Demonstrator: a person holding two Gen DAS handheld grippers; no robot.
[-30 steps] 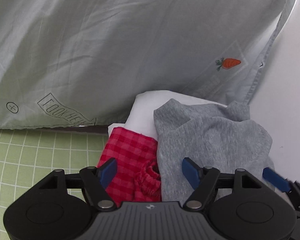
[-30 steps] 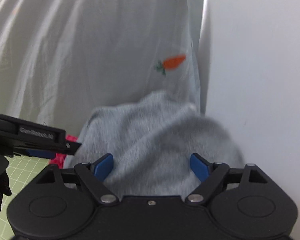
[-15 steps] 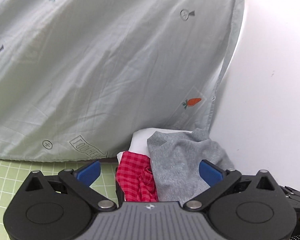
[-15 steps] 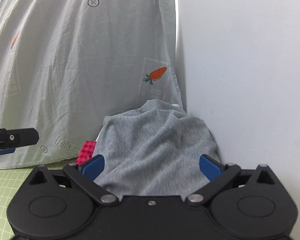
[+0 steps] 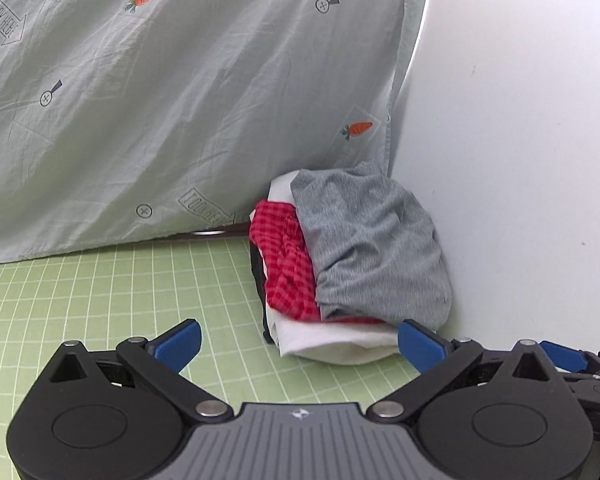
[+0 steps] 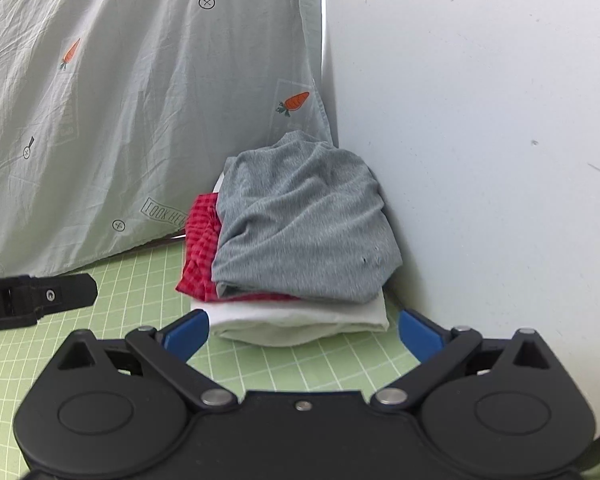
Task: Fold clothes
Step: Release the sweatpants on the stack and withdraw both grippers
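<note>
Both claws, left claw (image 5: 298, 344) and right claw (image 6: 304, 330), gape wide and empty near the clothes stack: grey garment (image 6: 304, 224) atop red checked cloth (image 6: 200, 252) and white fabric (image 6: 300, 322), far right on the green worktop (image 5: 120, 300).

The lower layers of the clothes pile (image 6: 300, 248) are being covered by the grey garment (image 6: 304, 220); a dark item (image 5: 256, 268) at the pile's left side is being shown only as a sliver. The hanging sheet (image 5: 180, 92) is being cut off at the top and left edges. The right gripper (image 5: 580, 364) is being cropped at the left-wrist view's right edge.
</note>
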